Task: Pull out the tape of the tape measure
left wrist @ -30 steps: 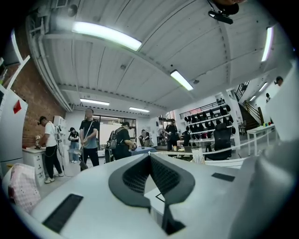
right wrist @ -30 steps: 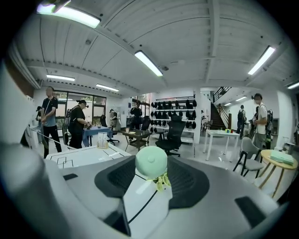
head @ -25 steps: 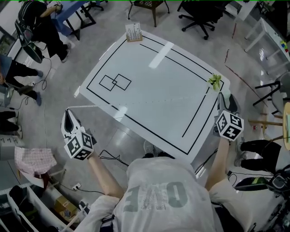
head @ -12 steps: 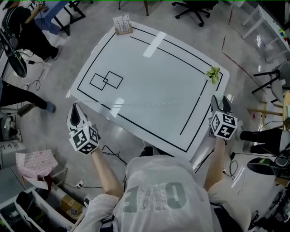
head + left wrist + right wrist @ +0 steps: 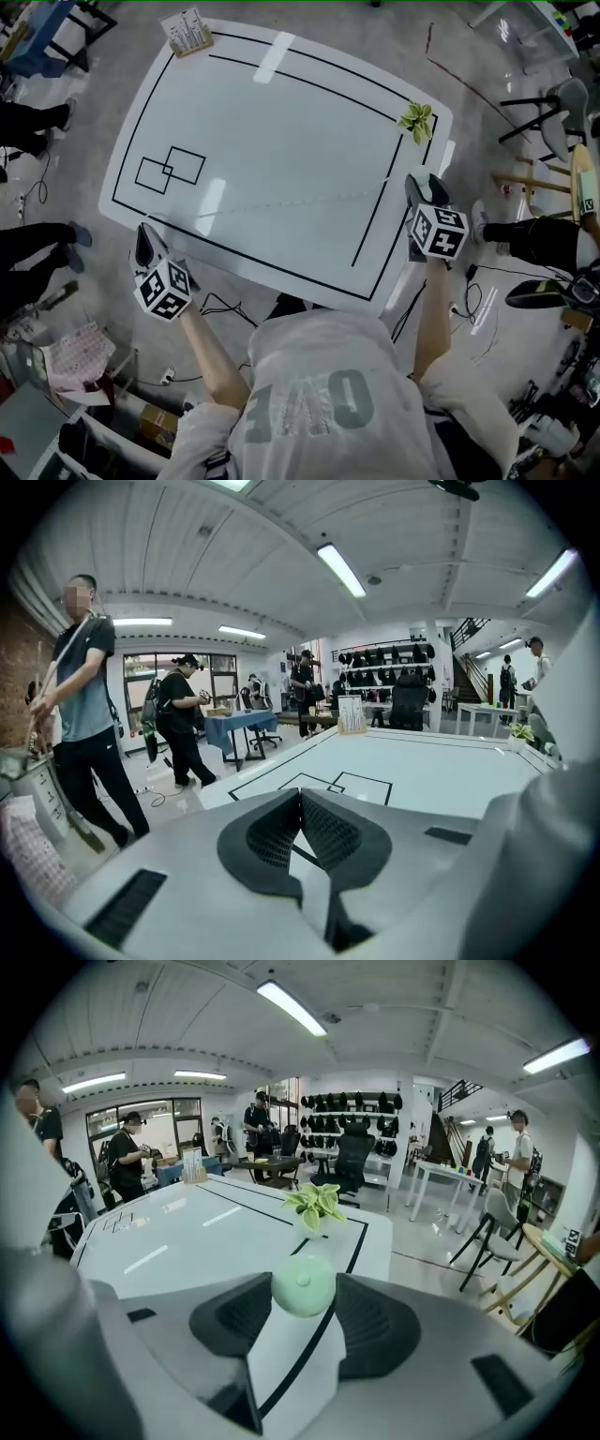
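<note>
A small round pale green tape measure point(image 5: 303, 1285) with a button at its centre sits between the jaws of my right gripper point(image 5: 304, 1290), whose pads press on both its sides. In the head view the right gripper point(image 5: 419, 181) hovers at the right edge of the white table point(image 5: 281, 122), and the tape measure is hidden there. My left gripper point(image 5: 142, 238) is at the table's near left edge. Seen in the left gripper view, the left gripper point(image 5: 298, 795) is shut with its fingertips together and nothing between them.
A small potted plant point(image 5: 415, 119) stands at the table's far right corner, just ahead of the right gripper. A card stand point(image 5: 187, 31) is at the far left corner. Black lines and two overlapping squares point(image 5: 171, 169) mark the tabletop. People, chairs and desks surround the table.
Both grippers have sunk and come in toward the table's edges, the left one further. The view has shifted so the table lies further left. Neither gripper's jaws have changed.
</note>
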A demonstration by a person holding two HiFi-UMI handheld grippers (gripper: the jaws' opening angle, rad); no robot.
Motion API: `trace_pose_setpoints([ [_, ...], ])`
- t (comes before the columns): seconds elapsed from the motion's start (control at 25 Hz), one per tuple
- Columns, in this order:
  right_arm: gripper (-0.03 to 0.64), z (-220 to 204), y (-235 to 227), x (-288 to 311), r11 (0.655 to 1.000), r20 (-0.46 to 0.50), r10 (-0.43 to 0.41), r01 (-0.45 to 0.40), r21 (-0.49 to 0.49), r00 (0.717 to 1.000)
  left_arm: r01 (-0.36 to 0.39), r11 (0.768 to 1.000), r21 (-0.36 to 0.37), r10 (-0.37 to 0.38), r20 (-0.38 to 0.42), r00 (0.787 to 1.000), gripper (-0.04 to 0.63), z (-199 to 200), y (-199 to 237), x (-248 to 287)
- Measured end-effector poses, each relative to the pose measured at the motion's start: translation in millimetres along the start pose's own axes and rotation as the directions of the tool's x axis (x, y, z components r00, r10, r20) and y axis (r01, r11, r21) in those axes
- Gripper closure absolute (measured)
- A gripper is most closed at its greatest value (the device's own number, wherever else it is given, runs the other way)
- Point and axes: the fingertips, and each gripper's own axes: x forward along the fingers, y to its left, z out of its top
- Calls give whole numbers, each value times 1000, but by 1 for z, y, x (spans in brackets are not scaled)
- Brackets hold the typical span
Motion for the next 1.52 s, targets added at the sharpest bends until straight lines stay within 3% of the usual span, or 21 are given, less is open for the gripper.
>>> trace_pose_setpoints([
  [0.2,388,-18,3,11,1000,-62,0,0,-7,998,36,999,-10,-37,-66,997,568,-23,-12,15],
  [0.4,388,-32,9,20,1000,-115,8,-11,-23,993,12,999,-32,-16,-130,991,568,-43,-10,20],
  [0.72,388,-38,9,22,999,-116,30,-26,38,993,32,998,-53,-43,-204,978,568,-68,-17,17],
  [1.2,365,-34,14,21,997,-102,51,-46,57,993,39,996,-78,-54,-192,980,566,-69,-26,14],
  [1.52,364,-4,4,0,998,-2,14,-14,55,1000,37,997,-62,-44,-119,992,565,-43,-28,3],
])
